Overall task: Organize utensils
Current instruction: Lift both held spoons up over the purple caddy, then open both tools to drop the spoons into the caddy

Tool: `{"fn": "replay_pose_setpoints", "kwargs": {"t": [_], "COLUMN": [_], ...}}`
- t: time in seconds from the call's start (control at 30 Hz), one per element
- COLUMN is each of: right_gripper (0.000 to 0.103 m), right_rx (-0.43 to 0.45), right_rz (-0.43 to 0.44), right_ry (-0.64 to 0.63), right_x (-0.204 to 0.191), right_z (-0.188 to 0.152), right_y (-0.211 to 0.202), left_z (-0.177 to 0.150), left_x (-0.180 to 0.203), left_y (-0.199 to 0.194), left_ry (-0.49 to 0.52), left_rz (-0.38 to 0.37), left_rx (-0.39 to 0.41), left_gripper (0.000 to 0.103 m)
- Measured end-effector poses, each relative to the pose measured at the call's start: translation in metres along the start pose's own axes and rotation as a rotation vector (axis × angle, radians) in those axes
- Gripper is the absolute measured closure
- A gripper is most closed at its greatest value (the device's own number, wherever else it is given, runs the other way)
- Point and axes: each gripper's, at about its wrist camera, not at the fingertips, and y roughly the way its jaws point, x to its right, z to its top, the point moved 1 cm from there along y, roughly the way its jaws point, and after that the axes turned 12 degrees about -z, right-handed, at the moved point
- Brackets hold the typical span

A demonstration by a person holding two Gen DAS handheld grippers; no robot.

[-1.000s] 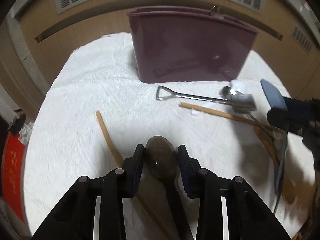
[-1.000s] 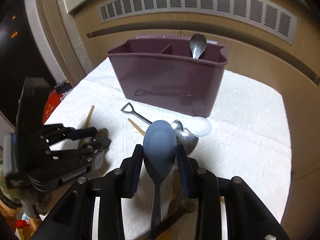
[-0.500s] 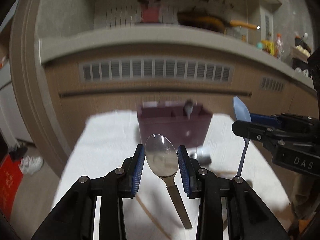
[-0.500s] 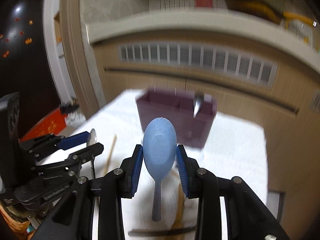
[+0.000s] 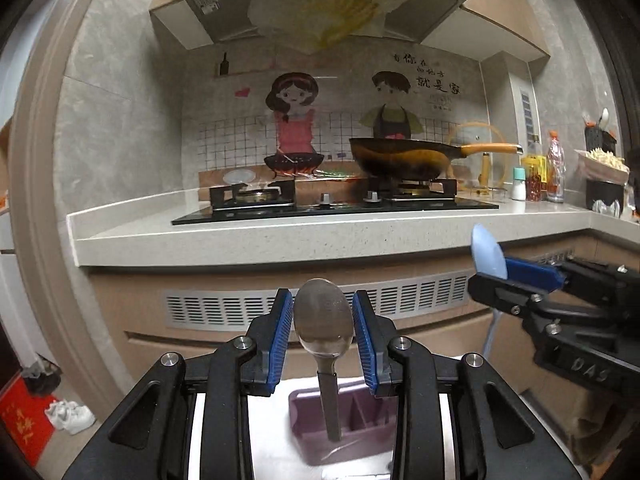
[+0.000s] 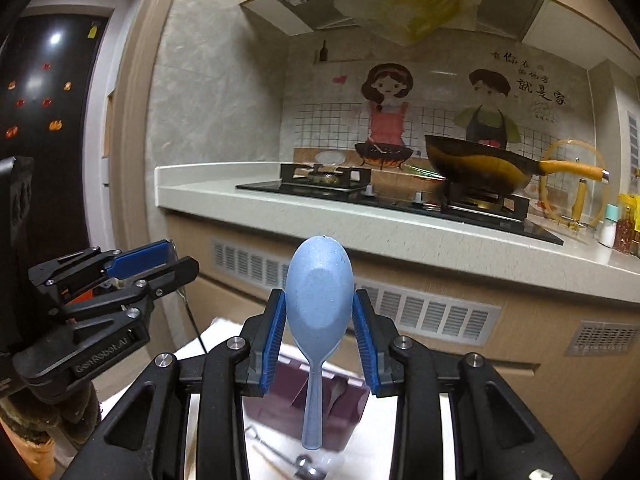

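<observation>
My left gripper (image 5: 323, 330) is shut on a metal spoon (image 5: 323, 320), bowl up, handle hanging down over the purple utensil caddy (image 5: 352, 432). My right gripper (image 6: 319, 330) is shut on a light blue plastic spoon (image 6: 319, 300), bowl up, handle hanging above the caddy (image 6: 336, 400), which holds another metal spoon (image 6: 337, 390). The right gripper shows at the right of the left wrist view (image 5: 516, 280). The left gripper shows at the left of the right wrist view (image 6: 160, 260). Both are raised high above the table.
A shovel-handled utensil and a chopstick (image 6: 276, 456) lie on the white cloth in front of the caddy. Behind is a kitchen counter (image 5: 280, 236) with a gas stove and a wok (image 5: 404, 158). A vented cabinet front (image 6: 432, 312) stands just beyond the table.
Both grippers have lifted their spoons off the table and tilted up, so the views now show the kitchen wall. The caddy has dropped to the bottom of both views.
</observation>
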Motion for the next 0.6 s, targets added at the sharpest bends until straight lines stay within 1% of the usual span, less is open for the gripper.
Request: {"fn": "replay_pose_setpoints", "kwargs": {"t": [0.1, 0.2, 0.3, 0.37, 0.43, 0.53, 0.6], "right_gripper": [0.071, 0.071, 0.071, 0.071, 0.071, 0.071, 0.071], "right_rx": [-0.007, -0.025, -0.054, -0.085, -0.111, -0.180, -0.236], "right_rz": [-0.001, 0.007, 0.012, 0.016, 0.026, 0.047, 0.061], "right_ry": [0.016, 0.040, 0.054, 0.064, 0.079, 0.100, 0.102], "right_x": [0.009, 0.016, 0.019, 0.020, 0.021, 0.019, 0.014], "right_z": [0.002, -0.002, -0.013, -0.022, -0.033, -0.055, -0.076], "right_y": [0.027, 0.053, 0.085, 0.105, 0.124, 0.151, 0.167], "left_z": [0.001, -0.002, -0.011, -0.020, -0.035, -0.061, -0.080], "left_x": [-0.002, -0.006, -0.017, -0.024, -0.031, -0.037, -0.043], "left_y": [0.026, 0.054, 0.084, 0.101, 0.120, 0.142, 0.153], "left_ry": [0.008, 0.005, -0.026, -0.046, -0.065, -0.095, -0.122], "left_rz": [-0.013, -0.021, -0.039, -0.051, -0.061, -0.078, -0.083], "left_rx": [-0.024, -0.042, -0.069, -0.089, -0.127, -0.192, -0.230], "left_gripper": [0.071, 0.071, 0.071, 0.071, 0.071, 0.071, 0.071]}}
